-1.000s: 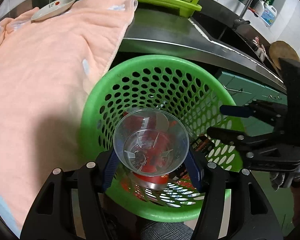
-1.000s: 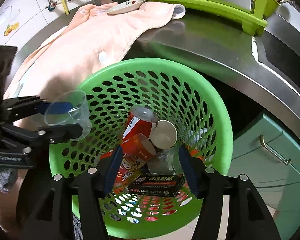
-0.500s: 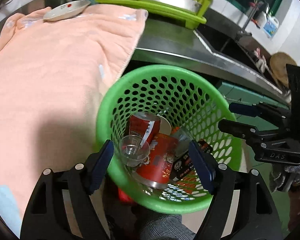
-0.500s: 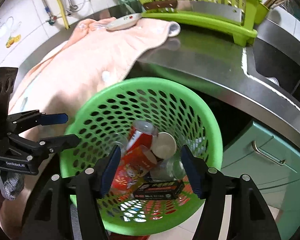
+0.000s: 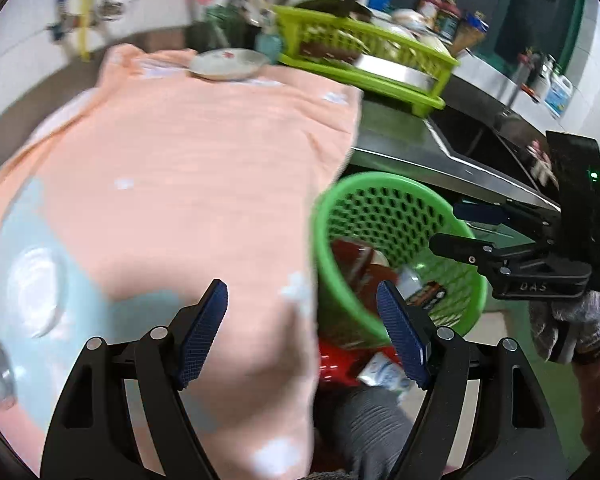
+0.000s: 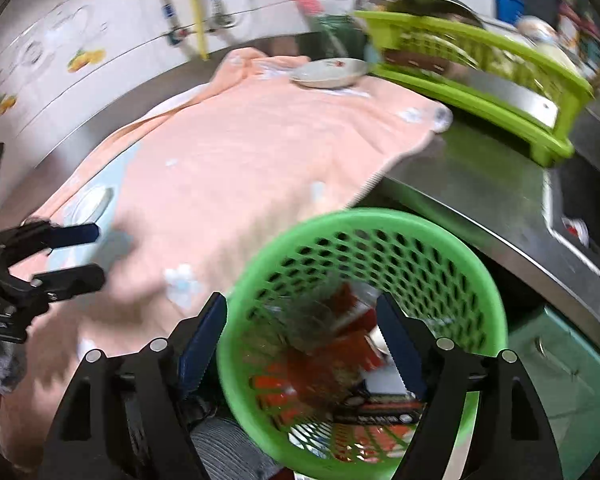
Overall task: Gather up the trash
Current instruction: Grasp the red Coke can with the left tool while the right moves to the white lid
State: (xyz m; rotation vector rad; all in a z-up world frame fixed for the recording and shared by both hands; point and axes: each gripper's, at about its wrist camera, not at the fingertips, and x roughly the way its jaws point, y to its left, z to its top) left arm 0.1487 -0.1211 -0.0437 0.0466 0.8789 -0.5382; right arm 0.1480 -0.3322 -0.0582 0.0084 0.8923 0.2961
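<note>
A green perforated basket (image 5: pixel 380 180) (image 6: pixel 380 216) stands beside the counter. It holds red cans (image 6: pixel 352 344), a dark box (image 6: pixel 380 412) and clear cups. My left gripper (image 5: pixel 302 336) (image 6: pixel 98 254) hangs open and empty over the edge of the pink towel (image 5: pixel 188 184) (image 6: pixel 260 168). My right gripper (image 6: pixel 300 340) (image 5: pixel 444 226) is above the basket's near rim, its jaws opening with nothing pressed between them. A clear round lid (image 5: pixel 36 292) (image 6: pixel 92 204) lies on the towel's pale blue patch.
A small plate (image 5: pixel 228 64) (image 6: pixel 328 72) rests on the towel's far end. Beside it stands a green dish rack (image 5: pixel 364 52) (image 6: pixel 480 60). The steel counter (image 6: pixel 480 184) runs right to a sink (image 6: pixel 580 192). Green cabinet doors (image 6: pixel 560 360) lie below.
My left gripper let go of the clear cup, which fell into the basket. Both grippers rose and swung left toward the towel. The right jaws widened.
</note>
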